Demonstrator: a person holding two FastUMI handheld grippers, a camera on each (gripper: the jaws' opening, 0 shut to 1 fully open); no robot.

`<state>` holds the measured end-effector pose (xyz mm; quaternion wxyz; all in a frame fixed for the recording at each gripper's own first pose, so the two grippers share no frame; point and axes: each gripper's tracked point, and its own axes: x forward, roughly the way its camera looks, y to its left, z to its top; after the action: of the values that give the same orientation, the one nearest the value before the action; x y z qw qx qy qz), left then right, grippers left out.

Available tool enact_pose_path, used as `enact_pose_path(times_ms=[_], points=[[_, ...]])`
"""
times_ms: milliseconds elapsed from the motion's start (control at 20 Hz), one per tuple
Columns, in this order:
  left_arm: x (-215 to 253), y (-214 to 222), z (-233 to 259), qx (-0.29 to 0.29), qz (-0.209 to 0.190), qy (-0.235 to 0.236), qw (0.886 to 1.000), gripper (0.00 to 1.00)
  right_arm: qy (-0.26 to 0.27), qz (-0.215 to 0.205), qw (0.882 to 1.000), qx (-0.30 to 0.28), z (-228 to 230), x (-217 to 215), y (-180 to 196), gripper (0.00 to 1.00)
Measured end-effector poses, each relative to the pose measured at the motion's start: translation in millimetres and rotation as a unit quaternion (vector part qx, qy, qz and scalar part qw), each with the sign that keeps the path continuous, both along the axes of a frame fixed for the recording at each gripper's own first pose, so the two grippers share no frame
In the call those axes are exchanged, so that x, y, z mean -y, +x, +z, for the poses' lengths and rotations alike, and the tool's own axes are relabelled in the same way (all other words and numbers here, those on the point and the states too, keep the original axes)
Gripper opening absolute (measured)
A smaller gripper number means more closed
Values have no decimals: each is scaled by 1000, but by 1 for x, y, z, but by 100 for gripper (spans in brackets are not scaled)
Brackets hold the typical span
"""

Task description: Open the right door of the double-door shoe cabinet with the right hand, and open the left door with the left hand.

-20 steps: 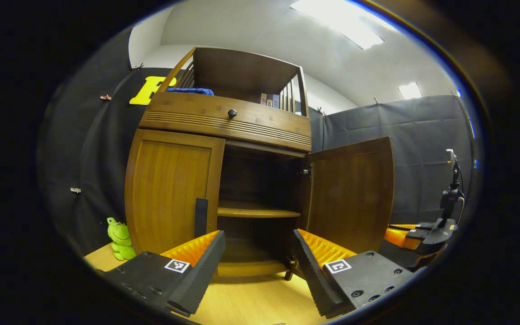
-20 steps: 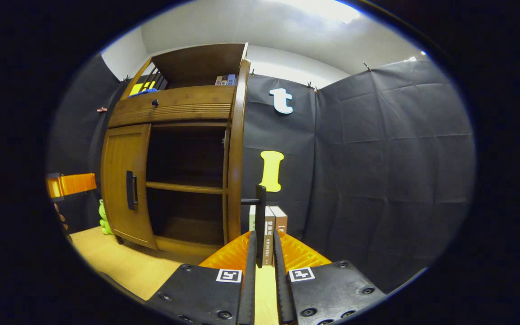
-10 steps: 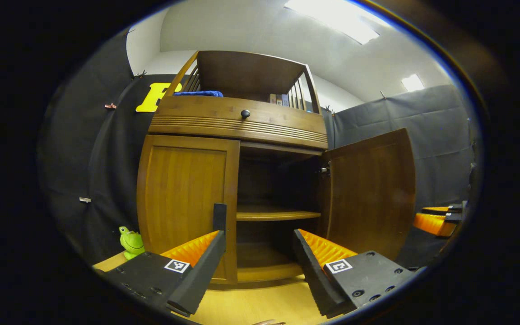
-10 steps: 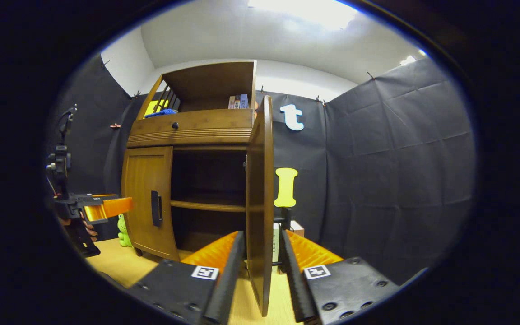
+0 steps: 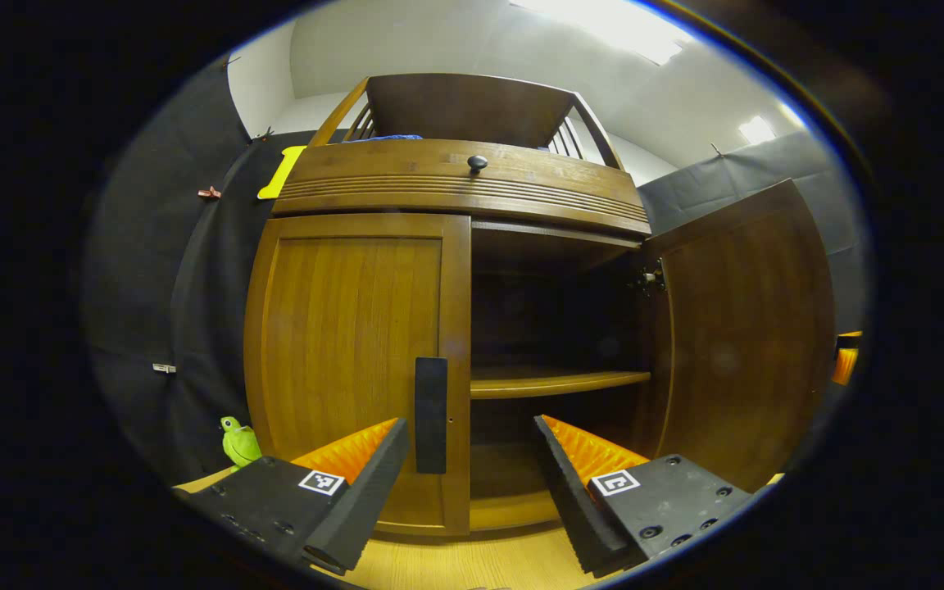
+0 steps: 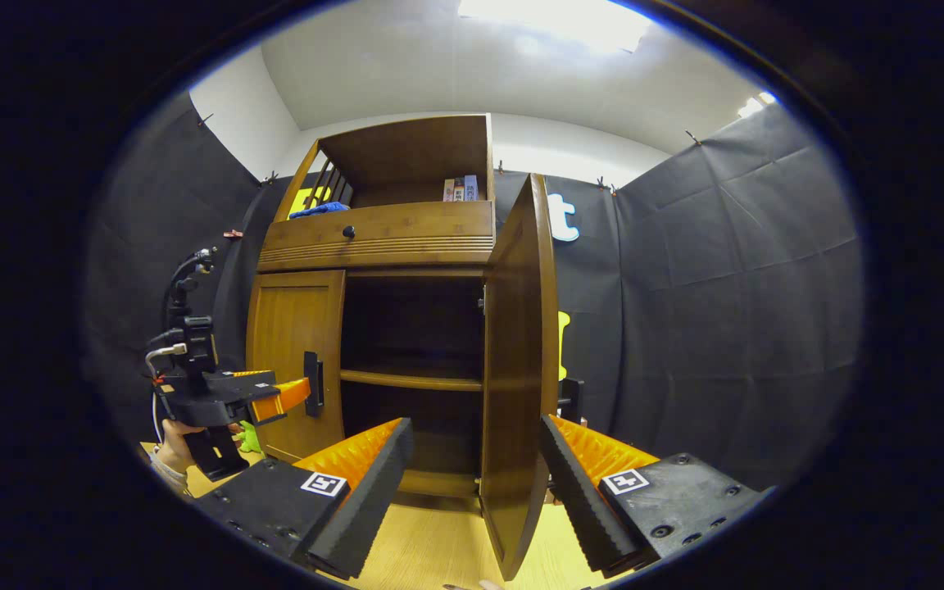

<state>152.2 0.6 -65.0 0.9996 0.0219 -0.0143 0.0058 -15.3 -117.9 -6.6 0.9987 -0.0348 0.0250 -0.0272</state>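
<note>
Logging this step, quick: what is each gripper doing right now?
Left gripper: open, holding nothing, facing the closed left door's handle.
Right gripper: open, holding nothing, straddling the open right door.

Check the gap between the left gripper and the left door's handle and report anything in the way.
Nothing visible blocks it. The left gripper is open, and the handle of the closed left door stands just ahead between its fingers. The right door hangs open off to the side.
</note>
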Motion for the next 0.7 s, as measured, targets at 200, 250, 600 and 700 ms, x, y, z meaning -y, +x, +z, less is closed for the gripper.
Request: enact_pose_path(times_ms=[200, 250, 600, 700], points=[[-16, 31, -10, -2, 18, -7, 1000, 94, -1, 0, 1000, 21, 9, 2, 1, 97], [-20, 38, -15, -6, 21, -7, 1000, 94, -1, -2, 1000, 22, 10, 4, 1, 97], [-43, 77, -41, -21, 35, -41, 998, 87, -18, -27, 999, 28, 14, 23, -1, 97], [-49, 80, -40, -15, 38, -50, 998, 73, -20, -30, 999, 27, 14, 25, -3, 97]])
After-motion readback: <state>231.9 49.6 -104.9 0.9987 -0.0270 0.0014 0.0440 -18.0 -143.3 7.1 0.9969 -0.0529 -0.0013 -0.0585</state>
